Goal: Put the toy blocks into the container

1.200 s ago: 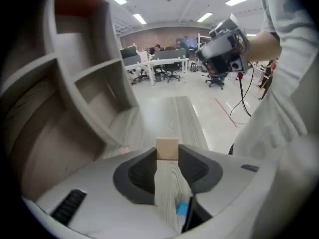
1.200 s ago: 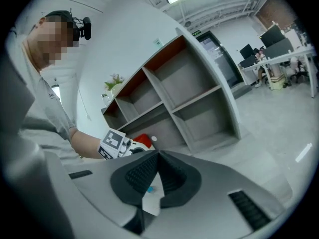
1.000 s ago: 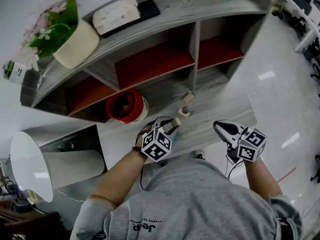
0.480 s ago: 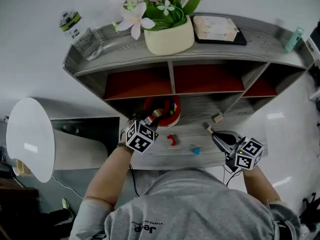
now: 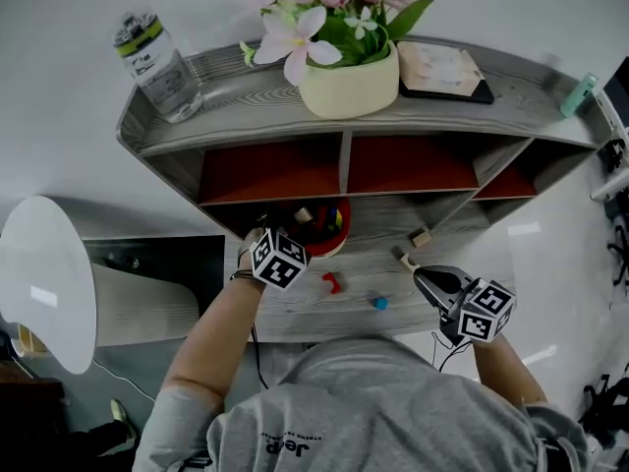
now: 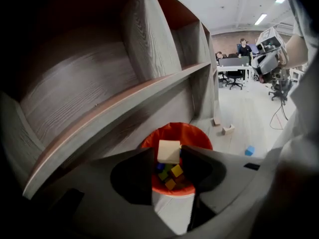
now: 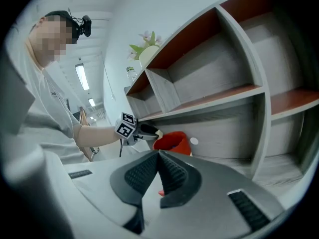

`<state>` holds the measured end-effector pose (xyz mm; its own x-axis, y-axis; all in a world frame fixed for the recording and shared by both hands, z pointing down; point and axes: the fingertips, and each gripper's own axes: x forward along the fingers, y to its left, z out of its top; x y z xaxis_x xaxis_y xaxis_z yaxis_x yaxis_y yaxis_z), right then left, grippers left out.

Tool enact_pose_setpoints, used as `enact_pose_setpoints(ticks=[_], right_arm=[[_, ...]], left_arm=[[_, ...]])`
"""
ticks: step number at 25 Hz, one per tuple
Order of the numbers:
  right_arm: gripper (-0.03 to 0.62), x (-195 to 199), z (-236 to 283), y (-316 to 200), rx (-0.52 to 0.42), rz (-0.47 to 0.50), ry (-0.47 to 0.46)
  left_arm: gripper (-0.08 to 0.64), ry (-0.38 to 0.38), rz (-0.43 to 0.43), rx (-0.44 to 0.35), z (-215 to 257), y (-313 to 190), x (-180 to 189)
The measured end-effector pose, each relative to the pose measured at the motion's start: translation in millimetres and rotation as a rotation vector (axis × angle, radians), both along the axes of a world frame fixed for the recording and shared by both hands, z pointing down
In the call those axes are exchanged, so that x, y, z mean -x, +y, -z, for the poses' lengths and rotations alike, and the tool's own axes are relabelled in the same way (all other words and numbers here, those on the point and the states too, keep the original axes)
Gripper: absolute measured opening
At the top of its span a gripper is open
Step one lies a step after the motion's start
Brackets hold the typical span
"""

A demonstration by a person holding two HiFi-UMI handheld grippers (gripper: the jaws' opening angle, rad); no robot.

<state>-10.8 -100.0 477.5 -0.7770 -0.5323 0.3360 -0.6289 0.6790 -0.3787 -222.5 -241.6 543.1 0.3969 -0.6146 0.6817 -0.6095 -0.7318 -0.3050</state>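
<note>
**Pale block sits over the red container in a loosened left claw**

In the left gripper view, the left claw (image 6: 166, 156) is at centre frame, directly above the red container (image 6: 192, 133). A pale wooden block (image 6: 169, 151) sits between its jaws, which have just been opening. The block's right side lies against one jaw and a thin gap shows on its left, so the jaws are not squeezing it. Below it, inside the container, lie yellow and blue cubes (image 6: 175, 171).

In the head view the container stands at mid-frame on the grey table (image 5: 295, 308), tucked under the lowest board of the shelf unit (image 5: 344, 155). Just below and to its right, a red block (image 5: 332, 282) and a blue block (image 5: 379, 303) lie loose on the table. Further right are a small wooden block (image 5: 404, 260) and another (image 5: 421, 237) close beside it. At lower right the right claw (image 5: 419, 275) is near the table's right end, its jaws pressed together with nothing between them.
</note>
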Motion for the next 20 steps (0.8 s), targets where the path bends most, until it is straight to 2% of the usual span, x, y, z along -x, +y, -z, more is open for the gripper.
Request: enact_pose_setpoints(ticks=[1,2,8,11,14,16,18,20], right_arm=[[0.005,-2.1,-0.7,0.1,0.002,-0.005,-0.002],[0.005,-3.6,-0.9,0.0,0.003,-0.008,-0.004],[0.005,-5.6,0.9,0.2,0.001,-0.012,-0.006],[0.005,-8.8,5.1,1.3,-0.007,-0.017,-0.015],[0.005,-17.3,9.1,0.2,-0.024,-0.031,-0.026],[0.005,-26.2,10.4,2.1,-0.028,-0.048,-0.03],[0.005,-38.1,8.3,8.2,-0.021,-0.069,-0.035],[0.005,-52.3,2.4,17.2,-0.007,-0.092,-0.04]], left_arm=[[0.241,0.021,0.004,0.0,1.7,-1.1,-1.4],[0.259,0.038,0.005,0.004,3.1,-1.3,-2.9],[0.267,0.035,-0.018,0.018,4.0,7.6,-8.4],[0.267,0.065,-0.043,-0.001,17.2,20.5,-17.9],[0.266,0.149,-0.155,-0.014,38.0,54.1,-48.5],[0.199,0.177,-0.279,-0.003,37.9,90.5,-79.5],[0.195,0.138,-0.396,0.015,17.5,127.2,-109.1],[0.205,0.063,-0.486,0.059,-17.5,157.4,-133.2]])
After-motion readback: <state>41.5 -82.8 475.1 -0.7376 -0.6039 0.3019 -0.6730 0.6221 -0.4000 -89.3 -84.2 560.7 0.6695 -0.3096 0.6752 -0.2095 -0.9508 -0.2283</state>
